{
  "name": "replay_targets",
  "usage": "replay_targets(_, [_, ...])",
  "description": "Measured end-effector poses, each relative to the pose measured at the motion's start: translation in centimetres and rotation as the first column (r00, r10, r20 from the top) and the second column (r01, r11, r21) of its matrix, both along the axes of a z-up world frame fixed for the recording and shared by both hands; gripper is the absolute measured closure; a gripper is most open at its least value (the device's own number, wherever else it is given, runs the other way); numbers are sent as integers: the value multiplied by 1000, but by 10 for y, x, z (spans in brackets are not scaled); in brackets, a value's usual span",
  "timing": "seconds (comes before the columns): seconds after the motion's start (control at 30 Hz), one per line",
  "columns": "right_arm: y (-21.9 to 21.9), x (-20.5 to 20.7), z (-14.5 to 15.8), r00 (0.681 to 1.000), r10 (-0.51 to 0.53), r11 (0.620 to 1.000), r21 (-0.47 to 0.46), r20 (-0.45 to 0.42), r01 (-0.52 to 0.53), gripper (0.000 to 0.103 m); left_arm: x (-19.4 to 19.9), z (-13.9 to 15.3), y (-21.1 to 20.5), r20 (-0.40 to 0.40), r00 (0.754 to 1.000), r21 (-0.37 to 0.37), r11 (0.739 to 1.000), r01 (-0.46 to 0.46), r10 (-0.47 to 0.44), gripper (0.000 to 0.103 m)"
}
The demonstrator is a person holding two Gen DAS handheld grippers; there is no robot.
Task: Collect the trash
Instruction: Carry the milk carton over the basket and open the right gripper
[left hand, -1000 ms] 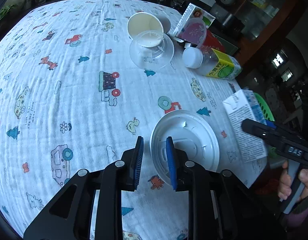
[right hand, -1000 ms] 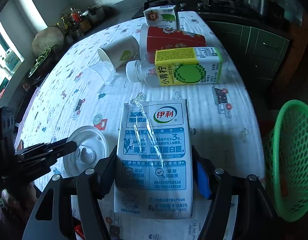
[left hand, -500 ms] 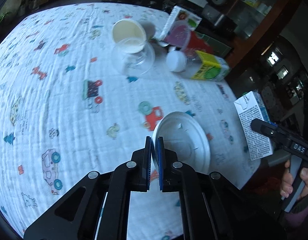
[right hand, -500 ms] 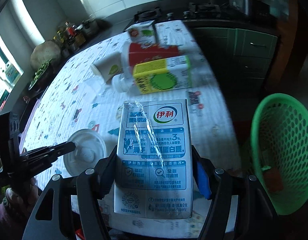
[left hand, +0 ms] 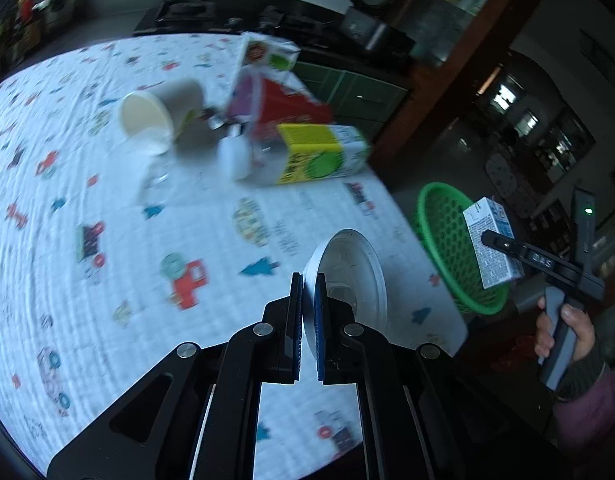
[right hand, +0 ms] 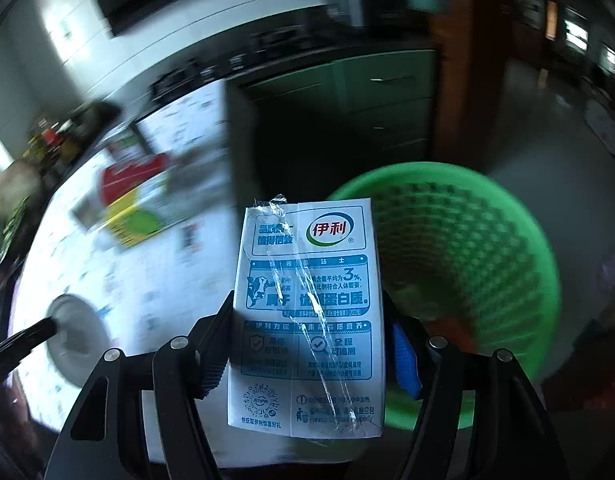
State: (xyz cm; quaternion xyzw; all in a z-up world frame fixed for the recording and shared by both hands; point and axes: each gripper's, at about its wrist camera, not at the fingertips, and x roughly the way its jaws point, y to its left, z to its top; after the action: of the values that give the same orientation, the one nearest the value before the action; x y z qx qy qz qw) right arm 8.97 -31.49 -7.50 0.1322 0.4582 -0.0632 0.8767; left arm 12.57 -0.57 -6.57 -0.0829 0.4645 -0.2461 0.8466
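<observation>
Milk carton [right hand: 307, 320] above green basket [right hand: 487, 240]

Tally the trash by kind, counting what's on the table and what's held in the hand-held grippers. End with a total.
Cartons: 2, the milk carton and the small carton
Cups: 3, the paper cup, red cup, clear cup
Bottles: 1, the bottle
Lids: 1, the lid
Total: 7

Printed tablecloth [left hand: 107, 248] on table, green cabinets [right hand: 371, 96] + dark wood shelving [left hand: 459, 40] behind.
</observation>
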Motion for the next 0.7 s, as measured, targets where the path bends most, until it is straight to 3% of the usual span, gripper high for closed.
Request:
replay_targets(0.3, [-83, -4, -5, 985, -172, 984, -55, -5, 171, 38, 4, 21, -50, 43, 995, -6, 996, 92, -92, 99])
replay_targets(0.37, [-96, -5, -7, 981, -196, 979, -57, 1, 196, 33, 5, 25, -62, 53, 992, -5, 993, 114, -114, 99])
replay_targets(0.7, [-116, -32, 0, 969, -242, 968, -61, 43, 244, 29, 12, 40, -133, 86, 969, -8, 973, 232, -231, 99])
